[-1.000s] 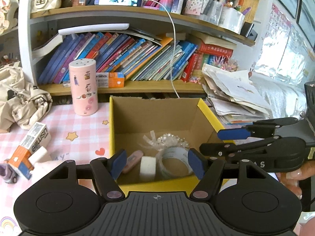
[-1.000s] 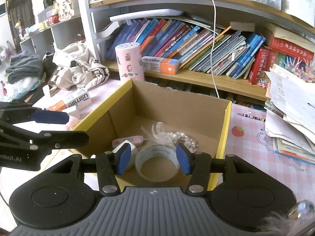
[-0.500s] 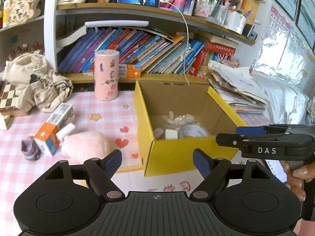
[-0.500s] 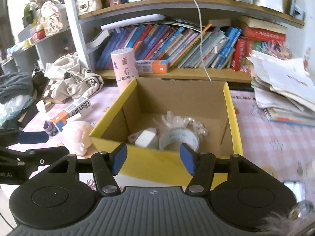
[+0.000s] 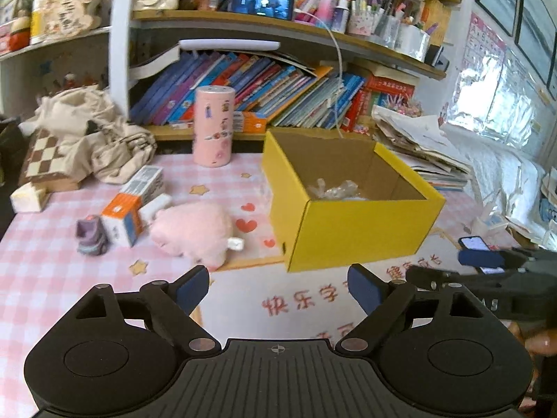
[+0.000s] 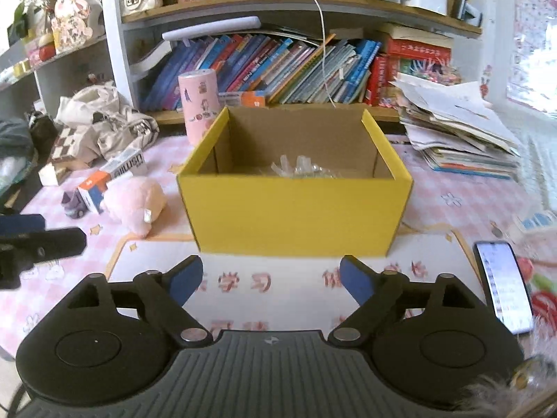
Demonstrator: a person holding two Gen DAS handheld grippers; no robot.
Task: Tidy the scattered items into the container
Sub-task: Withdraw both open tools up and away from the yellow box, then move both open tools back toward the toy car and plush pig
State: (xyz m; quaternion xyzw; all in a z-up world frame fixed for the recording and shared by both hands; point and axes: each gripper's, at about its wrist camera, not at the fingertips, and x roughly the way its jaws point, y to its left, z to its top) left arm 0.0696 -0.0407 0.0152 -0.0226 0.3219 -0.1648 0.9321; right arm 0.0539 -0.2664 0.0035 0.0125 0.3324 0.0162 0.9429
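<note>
The yellow cardboard box (image 5: 351, 230) (image 6: 296, 209) stands on the pink checked table with clear crinkled plastic (image 6: 299, 167) showing inside. Left of it lie a pink plush toy (image 5: 195, 230) (image 6: 134, 202), an orange-and-white carton (image 5: 134, 202) (image 6: 111, 181) and a small purple toy (image 5: 89, 235) (image 6: 72, 205). My left gripper (image 5: 278, 285) hangs in front of the box, jaws opening, nothing between them. My right gripper (image 6: 271, 278) faces the box's front wall, jaws opening and empty. Each gripper shows at the edge of the other's view.
A pink cylinder (image 5: 213, 125) stands behind the carton. A bookshelf (image 6: 278, 66) runs along the back. A paper stack (image 6: 459, 136) lies right of the box, crumpled cloth (image 5: 94, 139) at far left, and a phone (image 6: 503, 285) near the right front.
Both grippers drew back from over the box toward the table's front, so the box now looks smaller and farther. Both pairs of jaws spread wider. The right view rolled level.
</note>
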